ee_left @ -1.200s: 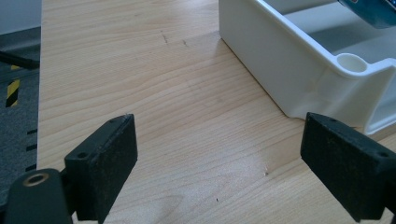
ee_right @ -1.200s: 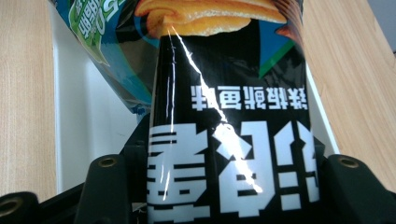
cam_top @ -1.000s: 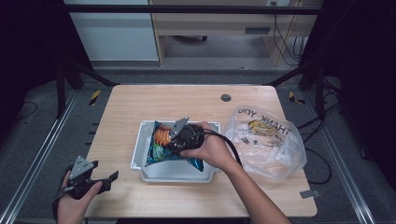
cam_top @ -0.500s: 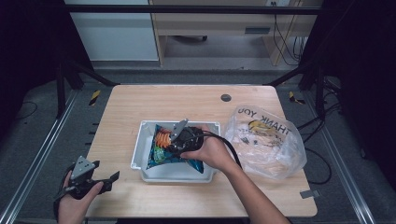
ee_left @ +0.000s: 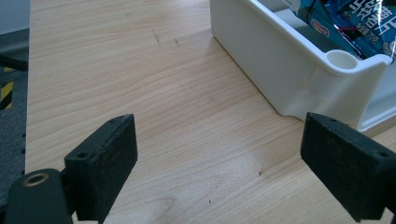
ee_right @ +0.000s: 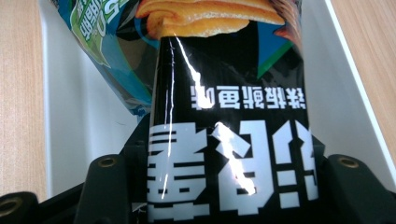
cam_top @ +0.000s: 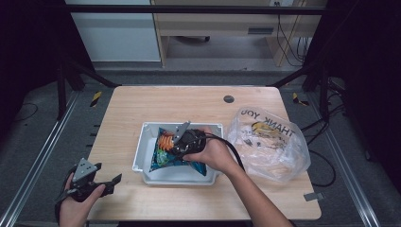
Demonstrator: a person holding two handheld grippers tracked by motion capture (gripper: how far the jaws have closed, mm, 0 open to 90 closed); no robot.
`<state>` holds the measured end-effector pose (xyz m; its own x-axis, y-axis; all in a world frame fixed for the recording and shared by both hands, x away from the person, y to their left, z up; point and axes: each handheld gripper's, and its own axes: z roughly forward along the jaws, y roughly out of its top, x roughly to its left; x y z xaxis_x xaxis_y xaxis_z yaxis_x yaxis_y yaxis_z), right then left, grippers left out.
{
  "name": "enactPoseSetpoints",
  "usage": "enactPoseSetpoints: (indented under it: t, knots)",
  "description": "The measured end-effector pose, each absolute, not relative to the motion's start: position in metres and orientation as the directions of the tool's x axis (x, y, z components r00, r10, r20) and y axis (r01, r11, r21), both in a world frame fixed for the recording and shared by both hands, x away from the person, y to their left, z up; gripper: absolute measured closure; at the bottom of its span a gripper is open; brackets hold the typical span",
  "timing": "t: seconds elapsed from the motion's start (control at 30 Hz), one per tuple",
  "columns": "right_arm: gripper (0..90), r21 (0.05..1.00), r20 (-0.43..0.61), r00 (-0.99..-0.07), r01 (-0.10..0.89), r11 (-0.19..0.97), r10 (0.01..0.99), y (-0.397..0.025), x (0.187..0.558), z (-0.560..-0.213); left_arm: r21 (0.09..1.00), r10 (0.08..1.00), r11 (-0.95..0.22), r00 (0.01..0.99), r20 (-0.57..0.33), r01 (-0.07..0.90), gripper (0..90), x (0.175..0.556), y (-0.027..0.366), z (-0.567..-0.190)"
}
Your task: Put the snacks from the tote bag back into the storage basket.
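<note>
A white tray (cam_top: 142, 163) sits mid-table with a blue snack bag (cam_top: 163, 160) lying in it. My right gripper (cam_top: 176, 143) is down inside the tray over that bag, shut on a black snack bag (ee_right: 229, 140) with white lettering and pictured chips. The black bag fills the gap between the jaws in the right gripper view, with the blue bag (ee_right: 105, 42) and the tray wall (ee_right: 70, 121) behind it. At the table's front left corner my left gripper (cam_top: 109, 182) is open above bare wood, its jaws wide apart (ee_left: 219, 163), with the tray's corner (ee_left: 343, 63) just ahead on the right.
A clear plastic "THANK YOU" shopping bag (cam_top: 269, 142) with goods inside lies right of the tray. A round hole (cam_top: 229, 99) marks the table's far side. Bare wood stretches left of and behind the tray. Metal rails run along both table sides.
My right gripper has sunk a little lower and leftward into the tray with the black bag. The left gripper has stayed put.
</note>
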<state>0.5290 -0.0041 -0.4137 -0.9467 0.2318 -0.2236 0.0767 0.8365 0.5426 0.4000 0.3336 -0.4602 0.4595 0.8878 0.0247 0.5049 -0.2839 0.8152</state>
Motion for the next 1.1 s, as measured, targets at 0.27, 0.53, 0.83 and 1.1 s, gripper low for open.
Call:
enactPoseSetpoints:
  t: [0.27,0.53,0.83,1.1]
  knots:
    - [41.8,0.542,-0.218,-0.947,0.084,0.836,0.236,-0.0047,0.5293,-0.4169,0.813,0.885,-0.290,0.464,0.027,0.505,10.5,0.4000,0.3329,-0.4602]
    - [41.8,0.536,-0.220,-0.945,0.091,0.840,0.243,-0.0062,0.5309,-0.4178,0.813,0.884,-0.289,0.466,0.024,0.506,10.5,0.3998,0.3324,-0.4603]
    - [41.8,0.528,-0.222,-0.945,0.091,0.844,0.241,-0.0046,0.5322,-0.4206,0.812,0.883,-0.291,0.469,0.024,0.507,10.5,0.3998,0.3321,-0.4604]
    - [41.8,0.526,-0.222,-0.945,0.092,0.846,0.241,-0.0034,0.5327,-0.4222,0.811,0.883,-0.292,0.469,0.024,0.507,10.5,0.3998,0.3321,-0.4604]
